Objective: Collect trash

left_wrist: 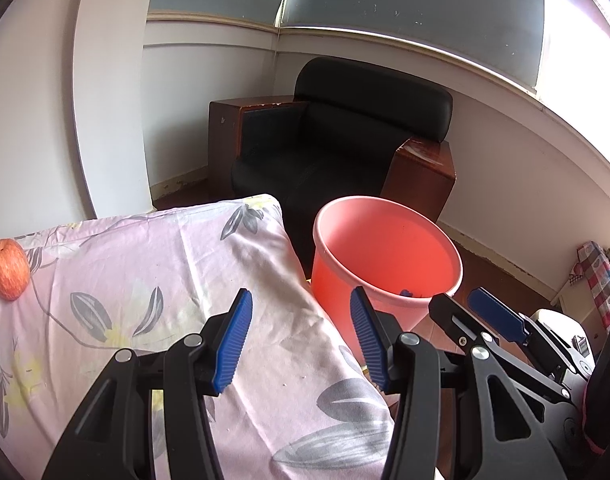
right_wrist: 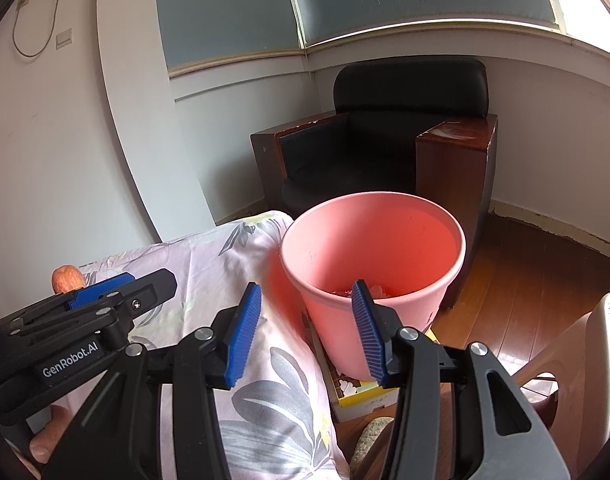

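Pink bin [right_wrist: 373, 264], left claw [right_wrist: 105, 292] marked "GenRobot.AI"

Pink bucket [right_wrist: 389, 240], pale pink sheet [left_wrist: 145, 280] with grey leaves, black armchair [left_wrist: 345, 140], perhaps an orange-red apple [left_wrist: 7, 269].

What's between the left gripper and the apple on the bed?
Only bare floral sheet. Left wrist view: open left gripper, empty, apple near the far left edge.
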Tool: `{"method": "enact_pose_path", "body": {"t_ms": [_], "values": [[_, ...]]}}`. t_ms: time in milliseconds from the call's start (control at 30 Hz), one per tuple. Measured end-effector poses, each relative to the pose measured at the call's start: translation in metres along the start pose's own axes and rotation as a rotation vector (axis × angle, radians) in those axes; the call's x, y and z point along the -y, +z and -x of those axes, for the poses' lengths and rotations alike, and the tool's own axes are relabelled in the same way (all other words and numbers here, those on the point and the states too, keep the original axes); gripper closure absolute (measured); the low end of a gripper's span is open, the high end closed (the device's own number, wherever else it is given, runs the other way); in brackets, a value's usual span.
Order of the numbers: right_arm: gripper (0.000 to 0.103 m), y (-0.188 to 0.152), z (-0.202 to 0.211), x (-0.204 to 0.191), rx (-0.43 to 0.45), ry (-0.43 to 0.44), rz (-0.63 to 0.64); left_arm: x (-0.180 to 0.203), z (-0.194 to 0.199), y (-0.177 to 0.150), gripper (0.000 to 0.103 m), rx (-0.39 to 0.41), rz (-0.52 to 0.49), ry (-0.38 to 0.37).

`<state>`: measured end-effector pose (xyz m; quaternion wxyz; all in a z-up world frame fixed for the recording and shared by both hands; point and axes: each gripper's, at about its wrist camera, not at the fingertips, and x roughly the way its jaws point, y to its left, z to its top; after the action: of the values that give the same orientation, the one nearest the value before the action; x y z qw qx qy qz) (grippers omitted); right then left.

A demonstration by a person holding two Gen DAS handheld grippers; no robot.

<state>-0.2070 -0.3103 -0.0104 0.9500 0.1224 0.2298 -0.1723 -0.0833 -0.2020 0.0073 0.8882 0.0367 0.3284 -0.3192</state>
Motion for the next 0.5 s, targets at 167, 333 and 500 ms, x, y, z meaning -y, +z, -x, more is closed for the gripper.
{"method": "enact_pose_path", "body": {"t_ms": [167, 333, 500], "values": [[0.055, -0.0007, -0.0005, 0.0006, -0.004, -0.001, -0.003, 0.0002, -0.0013, -0.0012, 0.053, -0.004, -0.001, -0.001], [0.055, -0.0003, -0.0013, 0.0018, -0.006, 0.000, -0.005, 0.0001, -0.0032, -0.0019, 0.053, -0.011, -0.004, -0.001], [0.055, 0.0001, -0.0010, 0.0019, -0.005, 0.000, -0.004, 0.0003, -0.0039, -0.0026, 0.053, -0.013, -0.004, -0.001]]}}
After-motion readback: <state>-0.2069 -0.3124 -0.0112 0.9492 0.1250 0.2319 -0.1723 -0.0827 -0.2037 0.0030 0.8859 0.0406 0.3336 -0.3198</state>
